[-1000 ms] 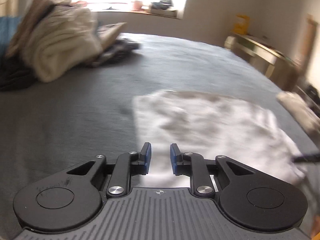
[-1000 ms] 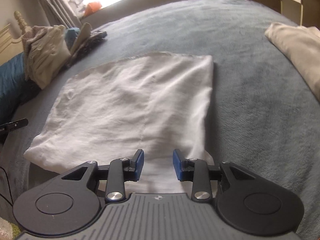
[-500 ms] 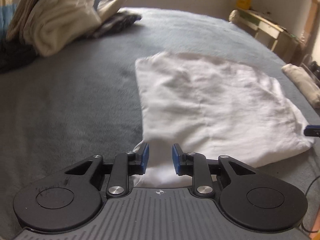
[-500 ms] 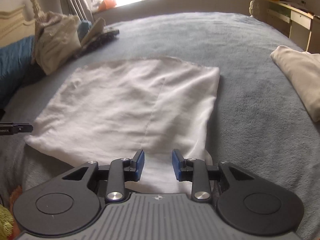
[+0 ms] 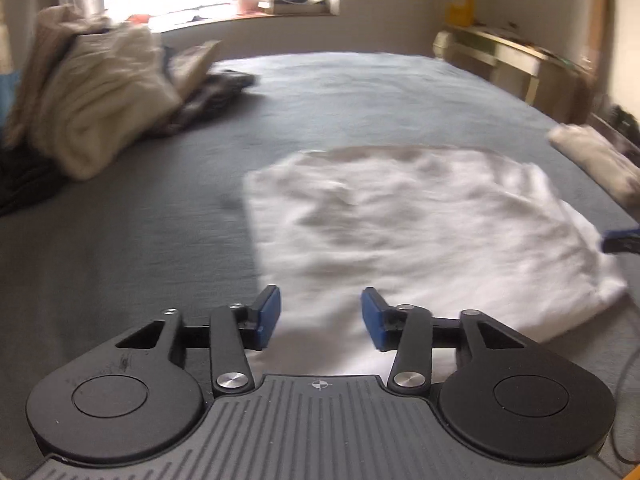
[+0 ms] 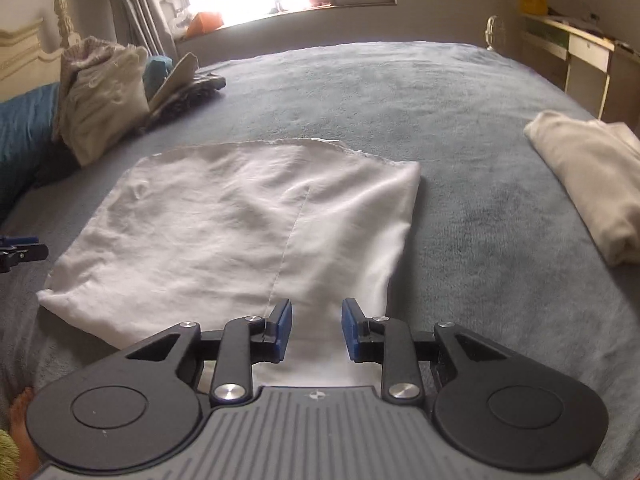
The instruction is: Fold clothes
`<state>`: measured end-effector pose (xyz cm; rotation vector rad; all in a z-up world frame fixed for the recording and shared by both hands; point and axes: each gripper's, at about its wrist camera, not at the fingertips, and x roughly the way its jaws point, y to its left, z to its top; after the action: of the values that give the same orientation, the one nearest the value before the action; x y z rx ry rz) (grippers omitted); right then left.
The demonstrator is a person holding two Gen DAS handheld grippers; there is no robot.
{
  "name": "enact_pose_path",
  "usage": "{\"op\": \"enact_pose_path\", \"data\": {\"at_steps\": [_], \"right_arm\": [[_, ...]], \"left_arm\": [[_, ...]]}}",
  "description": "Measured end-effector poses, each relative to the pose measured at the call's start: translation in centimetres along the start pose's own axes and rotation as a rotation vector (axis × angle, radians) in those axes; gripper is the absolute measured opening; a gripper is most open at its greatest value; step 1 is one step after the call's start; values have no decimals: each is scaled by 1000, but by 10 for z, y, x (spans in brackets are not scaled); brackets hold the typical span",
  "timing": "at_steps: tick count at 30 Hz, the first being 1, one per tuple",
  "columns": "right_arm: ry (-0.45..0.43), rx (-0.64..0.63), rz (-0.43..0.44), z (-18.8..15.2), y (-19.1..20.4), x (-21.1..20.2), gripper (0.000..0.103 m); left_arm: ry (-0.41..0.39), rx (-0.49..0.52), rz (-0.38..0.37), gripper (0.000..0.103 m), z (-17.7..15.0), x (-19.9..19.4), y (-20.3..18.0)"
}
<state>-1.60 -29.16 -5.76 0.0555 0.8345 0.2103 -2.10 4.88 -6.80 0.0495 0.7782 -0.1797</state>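
A grey-covered bed [image 6: 460, 112] carries a white garment [image 6: 248, 224] spread flat at its near edge. Over its near corners, the left tool [image 5: 320, 318] is released, jaws opening; the right tool [image 6: 316, 330] is unclenched, jaws closing, cloth below both.

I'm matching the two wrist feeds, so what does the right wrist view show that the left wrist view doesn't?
Only the right wrist view shows a cream headboard, a bare foot and the seam down the white garment, between the right gripper's closing jaws, pads not pressing it.

Only the left wrist view shows the left gripper head-on, its jaws opening over that garment's near edge.

Both share the grey bedspread, the cream clothes pile, the folded beige garment and the window sill.
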Motion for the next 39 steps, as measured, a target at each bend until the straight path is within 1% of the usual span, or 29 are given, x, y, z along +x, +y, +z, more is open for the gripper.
{"op": "enact_pose_path", "data": {"at_steps": [2,3,4,5,7,8,10,13,15,17,19,21,22,23,25,26,28,30,31,33,34,36,37,39], "right_arm": [[22,-2,-32,-3,-3,13,29],[50,22,-50,-6,-8,22,28],[76,73,-46,-9,-17,28,26],[75,136,-27,-9,-27,28,23],[67,247,4,-7,-43,26,21],[42,249,-3,-2,-45,20,21],[1,227,6,9,-46,8,21],[-16,164,67,24,-32,7,21],[3,104,121,26,-17,17,21],[67,85,174,18,-4,38,21],[136,30,159,4,10,59,20],[115,-68,132,3,23,55,20],[120,-109,118,9,28,50,20],[114,-134,109,15,31,45,20],[94,-163,109,29,35,36,20],[81,-172,118,37,35,35,20],[64,-191,125,50,36,41,21],[64,-191,119,57,35,57,21],[75,-181,110,58,33,69,21],[132,-159,83,56,26,95,20],[138,-143,94,56,23,100,20],[122,-153,95,66,24,93,20],[109,-159,97,72,24,89,21],[62,-171,112,84,25,81,21]], "left_arm": [[51,25,-42,50,-4,19,-17],[79,29,-52,50,-9,29,-22],[118,24,-49,50,-15,40,-25],[142,15,-41,50,-19,46,-25],[128,15,-39,50,-18,41,-24],[124,17,-38,50,-17,37,-22],[115,8,-18,50,-11,30,-18],[99,2,-25,53,-2,27,-18],[103,19,-18,54,0,33,-24],[121,45,4,54,-2,42,-32],[145,49,41,54,-5,49,-36],[127,48,43,54,-1,43,-36],[99,67,45,54,3,39,-37],[71,87,47,54,8,35,-38],[39,118,41,58,19,34,-41],[37,129,27,60,26,38,-44],[56,136,11,61,32,53,-51],[84,141,1,61,36,70,-61],[108,136,6,61,33,77,-63],[155,125,16,62,28,89,-68],[150,117,20,63,27,88,-67],[167,94,20,70,28,85,-63],[181,78,18,72,29,85,-60],[203,31,13,77,30,86,-53]]}}
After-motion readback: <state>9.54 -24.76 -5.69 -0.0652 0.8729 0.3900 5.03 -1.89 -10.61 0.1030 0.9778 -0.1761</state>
